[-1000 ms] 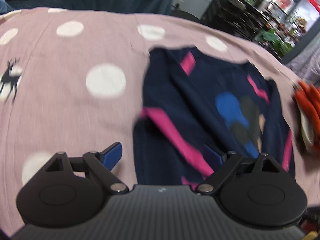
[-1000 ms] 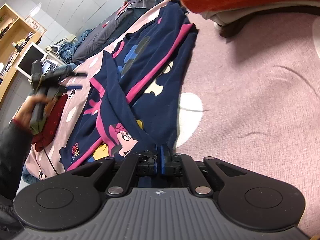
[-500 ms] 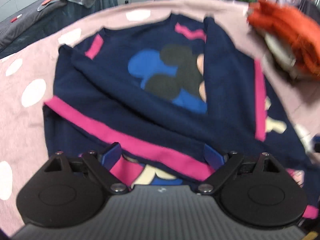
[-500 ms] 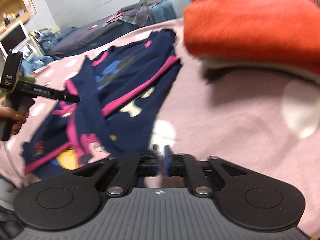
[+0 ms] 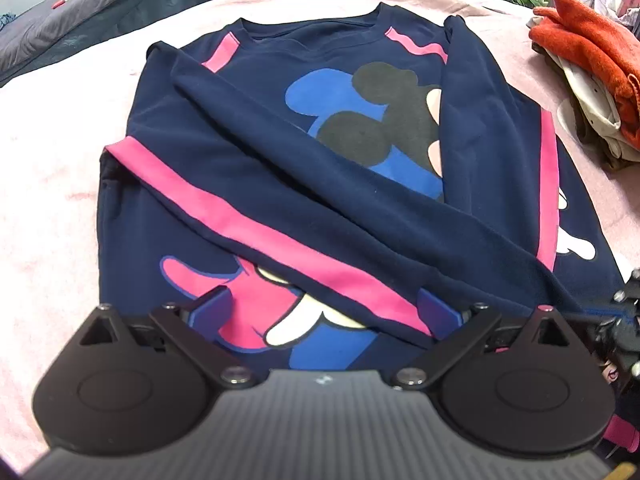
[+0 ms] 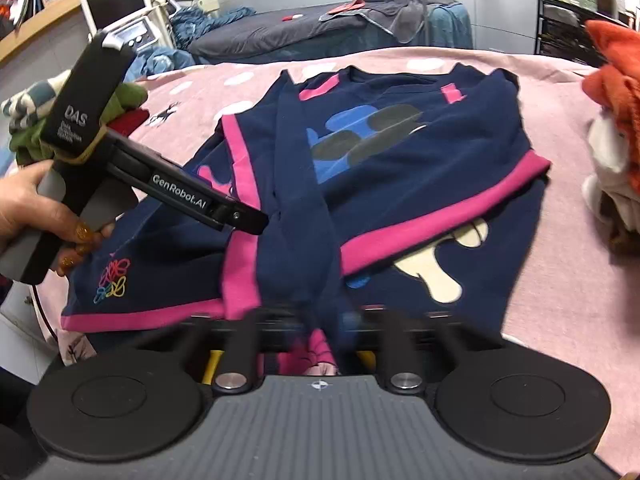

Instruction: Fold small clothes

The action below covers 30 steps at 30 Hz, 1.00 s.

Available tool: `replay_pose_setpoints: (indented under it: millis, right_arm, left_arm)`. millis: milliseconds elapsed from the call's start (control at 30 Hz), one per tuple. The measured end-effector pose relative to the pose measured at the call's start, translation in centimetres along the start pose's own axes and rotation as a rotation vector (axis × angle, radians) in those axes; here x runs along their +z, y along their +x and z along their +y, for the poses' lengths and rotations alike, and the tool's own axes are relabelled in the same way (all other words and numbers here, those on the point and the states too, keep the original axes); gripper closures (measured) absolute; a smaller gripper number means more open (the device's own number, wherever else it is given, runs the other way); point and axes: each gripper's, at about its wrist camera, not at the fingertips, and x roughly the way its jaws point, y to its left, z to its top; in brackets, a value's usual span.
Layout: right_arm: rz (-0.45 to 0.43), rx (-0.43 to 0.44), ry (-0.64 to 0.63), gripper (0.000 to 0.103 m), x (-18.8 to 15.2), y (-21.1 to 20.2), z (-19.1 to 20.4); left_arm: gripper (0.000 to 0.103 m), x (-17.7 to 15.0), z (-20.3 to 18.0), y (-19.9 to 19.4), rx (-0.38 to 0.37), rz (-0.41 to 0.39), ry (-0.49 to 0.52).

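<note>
Navy sweatshirt (image 5: 256, 184) is spread on pink bedspread (image 5: 48, 200); left gripper (image 5: 324, 312) jaws are opening above it, right gripper (image 6: 320, 320) fingers are closed together, blurred.

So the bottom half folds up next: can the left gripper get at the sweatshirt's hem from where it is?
Probably yes: the left gripper is opening over the sweatshirt, nothing between; the hem itself is hidden below it.

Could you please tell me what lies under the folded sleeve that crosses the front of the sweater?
The sleeve lies across the sweater; beneath it, parts of the cartoon print show on either side, but its middle is covered.
</note>
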Motion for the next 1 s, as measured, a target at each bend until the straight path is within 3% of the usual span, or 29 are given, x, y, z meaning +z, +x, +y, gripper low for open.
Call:
replay_pose_setpoints:
  millis: [167,233,300,367,400,433,467,533,667,767,833,1000]
  right_arm:
    - [-0.079,-0.108,0.062,0.101,0.8,-1.5,-1.3]
    - [-0.06,-0.107,0.106,0.093,0.9,-1.2,-2.4]
    - [-0.044,-0.124,0.089,0.092,0.6,-0.9,-2.6]
    - [-0.036,-0.166,0.034,0.077,0.4,-0.8,-2.1]
    - [-0.037,-0.189,0.026,0.058,0.3,-0.9,-2.1]
    - [-0.047,-0.201,0.037,0.049,0.4,-1.2,-2.4]
    - [-0.068,-0.196,0.052,0.046,0.5,-1.9,-2.6]
    - [-0.094,-0.174,0.067,0.017,0.3,-3.0,-3.2]
    - [-0.052,-0.163,0.082,0.015,-1.1,-4.7,-3.6]
    - [-0.1,-0.144,0.085,0.015,-2.5,-6.3,-4.0]
    - [-0.089,-0.138,0.053,0.015,-1.7,-5.7,-4.0]
    - [-0.185,-0.174,0.106,0.015,5.6,-1.3,-5.7]
  left_arm:
    - [0.001,0.1,0.0,0.0,-0.003,0.001,0.002]
    - [0.0,0.0,0.2,0.0,-0.005,0.0,-0.001]
    - [0.0,-0.2,0.5,-0.2,-0.001,0.0,0.003]
    - [0.0,-0.4,1.2,-1.0,0.011,-0.021,-0.004]
    - [0.0,-0.5,1.7,-1.6,0.017,-0.044,-0.018]
    - [0.0,-0.7,2.3,-2.3,0.027,-0.067,-0.035]
    - [0.0,-0.9,3.0,-3.1,0.036,-0.082,-0.055]
    - [0.0,-1.6,4.4,-4.2,0.032,-0.084,-0.067]
    - [0.001,-4.7,7.9,-6.0,0.144,-0.111,-0.119]
    - [0.001,-6.0,11.3,-6.3,0.078,-0.134,-0.245]
    - [0.001,-4.8,12.8,-6.0,0.049,-0.151,-0.298]
    - [0.0,2.6,15.3,-3.6,0.018,-0.328,-0.348]
